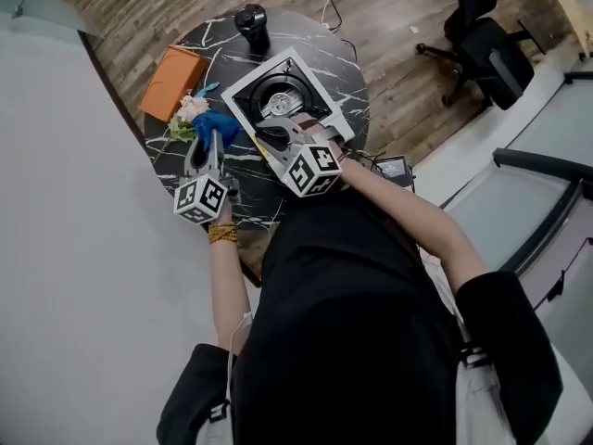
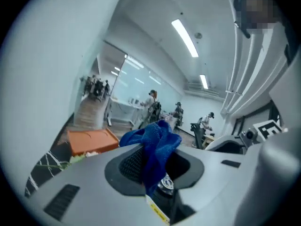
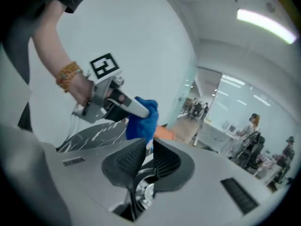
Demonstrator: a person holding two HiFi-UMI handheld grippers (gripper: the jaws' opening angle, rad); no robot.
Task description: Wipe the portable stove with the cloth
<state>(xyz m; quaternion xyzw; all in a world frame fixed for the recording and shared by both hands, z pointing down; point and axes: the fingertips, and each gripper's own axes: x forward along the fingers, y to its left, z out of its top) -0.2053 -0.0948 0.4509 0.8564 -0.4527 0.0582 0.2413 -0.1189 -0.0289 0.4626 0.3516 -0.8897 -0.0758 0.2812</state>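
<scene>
Left gripper (image 2: 153,160) grasping the blue cloth (image 2: 154,142); right gripper (image 3: 143,160) pinched on nothing.

We note the cloth bunched between the left fingers and spilling past their tips. The portable stove (image 1: 245,82) sits on the marble table (image 1: 211,41), just right of those fingers. The right fingers are drawn nearly together, empty, over the stove's near edge.

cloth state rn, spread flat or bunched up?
Bunched: the blue cloth hangs crumpled, pinched between the left gripper's jaws.
</scene>
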